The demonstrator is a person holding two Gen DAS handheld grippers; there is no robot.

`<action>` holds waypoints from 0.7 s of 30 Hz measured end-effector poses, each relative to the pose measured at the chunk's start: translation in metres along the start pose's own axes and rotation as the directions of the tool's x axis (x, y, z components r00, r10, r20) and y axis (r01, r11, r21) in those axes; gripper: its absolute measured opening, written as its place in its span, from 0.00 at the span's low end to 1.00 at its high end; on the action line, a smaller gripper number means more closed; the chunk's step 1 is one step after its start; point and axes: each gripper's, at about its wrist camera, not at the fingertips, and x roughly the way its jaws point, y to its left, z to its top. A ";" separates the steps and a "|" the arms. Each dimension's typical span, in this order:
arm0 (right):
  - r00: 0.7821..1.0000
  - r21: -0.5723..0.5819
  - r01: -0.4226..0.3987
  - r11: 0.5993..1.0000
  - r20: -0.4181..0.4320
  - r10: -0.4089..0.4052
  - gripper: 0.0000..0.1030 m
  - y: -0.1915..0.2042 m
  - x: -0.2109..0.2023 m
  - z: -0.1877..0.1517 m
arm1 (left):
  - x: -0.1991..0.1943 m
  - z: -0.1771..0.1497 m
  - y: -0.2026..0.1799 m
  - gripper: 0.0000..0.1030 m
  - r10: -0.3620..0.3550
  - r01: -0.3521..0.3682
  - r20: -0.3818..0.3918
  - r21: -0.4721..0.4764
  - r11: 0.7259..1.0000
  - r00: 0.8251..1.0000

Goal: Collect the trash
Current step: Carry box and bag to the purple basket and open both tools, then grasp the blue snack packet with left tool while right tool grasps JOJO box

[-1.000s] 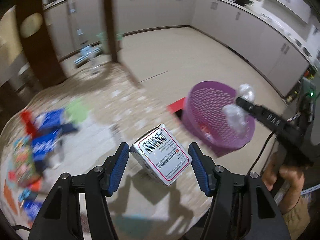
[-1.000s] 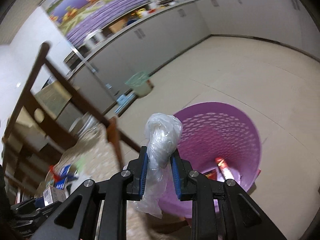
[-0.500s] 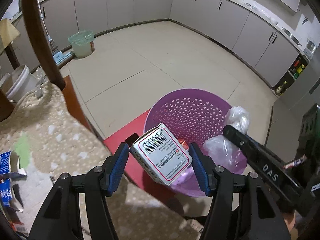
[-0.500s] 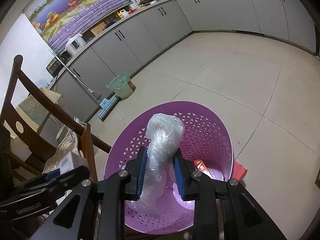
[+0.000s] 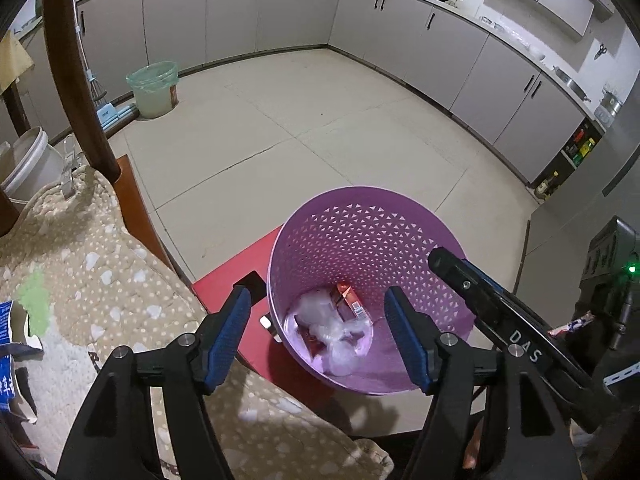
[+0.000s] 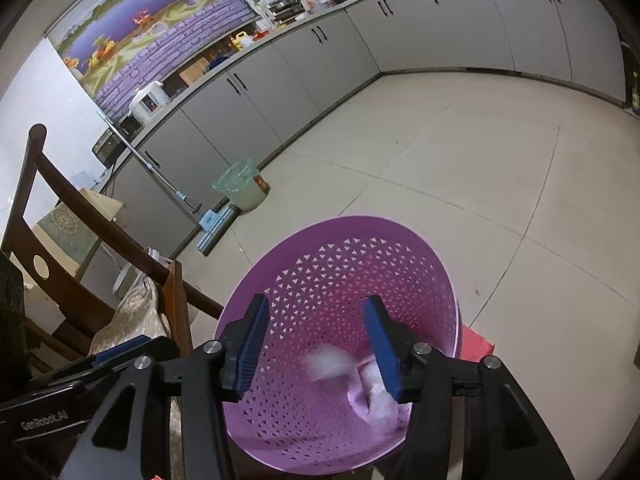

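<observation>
A purple mesh basket (image 5: 360, 200) (image 6: 340, 228) stands on the floor beside the table. My left gripper (image 5: 316, 336) hangs over it, jaws opening, nothing between the blue pads. My right gripper (image 6: 316, 348) is also above the basket, jaws opening and empty; one of its fingers (image 5: 480, 296) reaches in from the right in the left wrist view. A crumpled clear plastic bag (image 5: 340, 336) (image 6: 376, 396) and a red packet (image 5: 348, 300) lie at the bottom. A blurred white thing (image 6: 326, 360) is dropping inside. I cannot pick out the white barcode box.
A table under a beige spotted cloth (image 5: 100, 280) lies left of the basket, with blue packets (image 5: 8, 340) at its edge. A wooden chair (image 6: 80, 208) stands behind it. A red mat (image 5: 240, 280) is under the basket. A green-lined bin (image 5: 154, 88) sits by the cabinets.
The white box has left my left gripper and the plastic bag has left my right gripper; both jaws have spread. The left gripper swung from over the table to above the basket.
</observation>
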 end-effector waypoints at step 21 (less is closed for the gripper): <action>0.985 0.025 0.115 0.993 -0.134 -0.111 0.07 -0.021 0.023 -0.008 | -0.087 -0.077 0.044 0.66 0.083 -0.080 0.027 -0.095 0.992 0.996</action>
